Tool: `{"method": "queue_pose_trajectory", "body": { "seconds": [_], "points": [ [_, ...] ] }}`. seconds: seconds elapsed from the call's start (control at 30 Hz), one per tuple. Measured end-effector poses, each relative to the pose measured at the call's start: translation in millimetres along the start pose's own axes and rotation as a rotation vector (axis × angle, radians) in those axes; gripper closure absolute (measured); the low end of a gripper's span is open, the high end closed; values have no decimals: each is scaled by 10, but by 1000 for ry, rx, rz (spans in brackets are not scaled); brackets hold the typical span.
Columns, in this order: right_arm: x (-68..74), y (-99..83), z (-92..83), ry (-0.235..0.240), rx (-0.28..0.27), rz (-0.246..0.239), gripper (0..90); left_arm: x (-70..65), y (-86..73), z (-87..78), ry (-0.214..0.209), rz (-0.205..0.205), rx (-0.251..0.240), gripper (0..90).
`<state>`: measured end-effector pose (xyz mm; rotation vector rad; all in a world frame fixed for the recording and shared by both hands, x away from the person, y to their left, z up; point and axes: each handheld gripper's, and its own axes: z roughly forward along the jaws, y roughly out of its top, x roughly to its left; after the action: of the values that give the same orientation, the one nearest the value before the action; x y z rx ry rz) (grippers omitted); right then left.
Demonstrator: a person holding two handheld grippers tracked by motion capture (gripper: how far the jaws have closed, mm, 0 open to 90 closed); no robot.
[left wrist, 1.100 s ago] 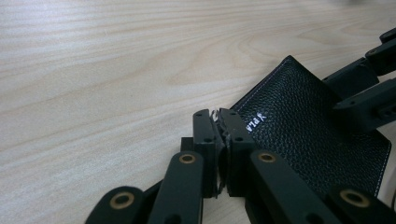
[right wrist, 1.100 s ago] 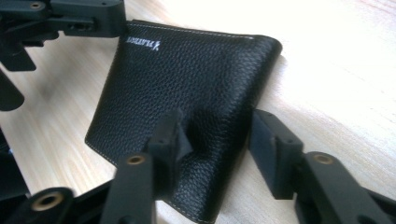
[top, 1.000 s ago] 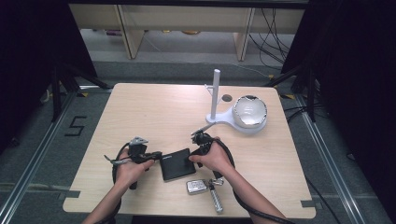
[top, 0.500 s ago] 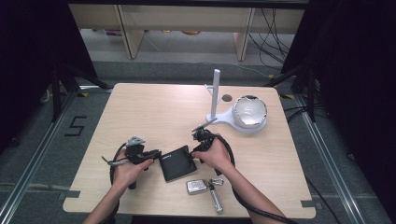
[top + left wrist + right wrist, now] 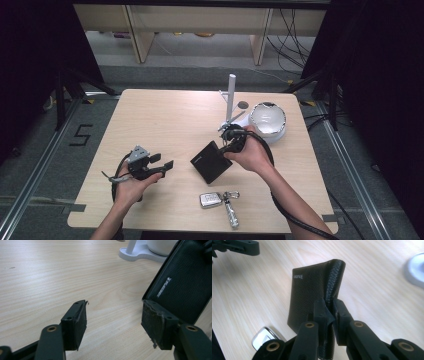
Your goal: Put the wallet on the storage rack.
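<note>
The right gripper is clamped on one edge of the black wallet, its jaws pinching the leather near the fold. The wallet hangs tilted above the table, just up from the key fob and keyring. The left gripper has just been opening and now stands wide with nothing between its jaws — the wallet's near corner sits just beyond its right-hand pad.

The step in hand looks like a handover of the wallet to the right side alone. To do it well, keep the pinch firm (leather this thin can slide out) and lift straight, so the free flap does not swing. Draw the left gripper back — clear of the corner — and steer away from the white stand and bowl behind.
</note>
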<state>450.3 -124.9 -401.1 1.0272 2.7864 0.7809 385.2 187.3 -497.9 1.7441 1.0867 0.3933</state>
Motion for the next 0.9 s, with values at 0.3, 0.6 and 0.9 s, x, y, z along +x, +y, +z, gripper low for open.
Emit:
{"method": "queue_pose_trajectory", "body": {
  "seconds": [0.3, 0.6, 0.9],
  "points": [
    [-139, -114, -419, -98, 14, -64, 832, -48, -49, 21, -9, 39, -6, 336],
    [-285, -206, -705, -162, 25, -86, 832, -89, -67, 51, -32, 66, -5, 337],
    [-376, -285, -870, -199, 40, -97, 831, -104, -85, 75, -43, 77, 8, 337]
  ]
}}
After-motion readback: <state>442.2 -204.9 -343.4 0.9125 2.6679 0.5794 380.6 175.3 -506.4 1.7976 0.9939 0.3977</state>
